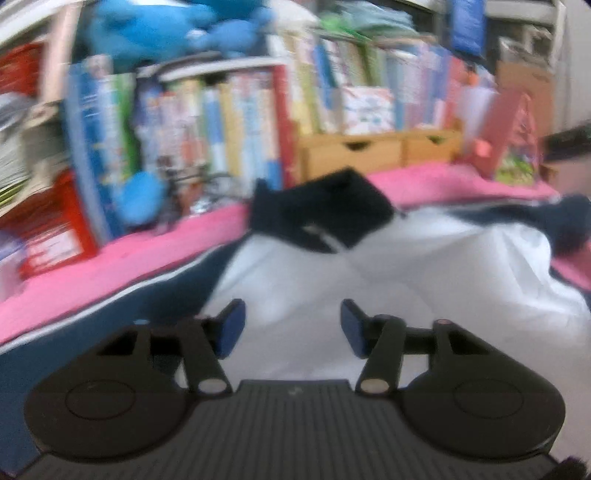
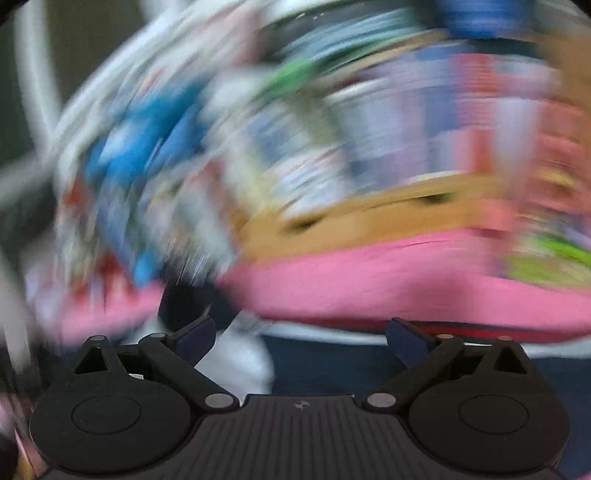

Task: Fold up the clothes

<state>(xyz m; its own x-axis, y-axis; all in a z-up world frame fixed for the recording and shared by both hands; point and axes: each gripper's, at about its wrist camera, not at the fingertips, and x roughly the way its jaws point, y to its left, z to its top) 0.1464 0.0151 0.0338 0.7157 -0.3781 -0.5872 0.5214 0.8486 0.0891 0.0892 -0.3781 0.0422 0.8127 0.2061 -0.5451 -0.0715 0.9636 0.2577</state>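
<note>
A white and navy garment (image 1: 388, 266) lies spread and creased on a pink cloth (image 1: 122, 266), directly ahead of and beneath the left jaws (image 1: 291, 326), which stand parted with nothing between their blue pads (image 1: 231, 328). Its white panel is smooth and softly rumpled; a dark navy part (image 1: 321, 218) is folded back at the far end, and a navy sleeve with pale piping (image 1: 110, 306) runs off to the left of the jaws.

Only the left wrist view shows what lies beyond: upright books (image 1: 207, 129), a blue plush toy (image 1: 159, 33) above them, and small wooden drawers (image 1: 380, 149) to the right.

The right wrist view is heavily smeared. The right jaws (image 2: 301, 343) are spread wide and hold nothing. White cloth (image 2: 240, 358) sits just ahead of the left finger, navy fabric (image 2: 332, 362) between the fingers, the pink cloth (image 2: 369, 280) farther on; the shelf contents there are streaks of colour.
</note>
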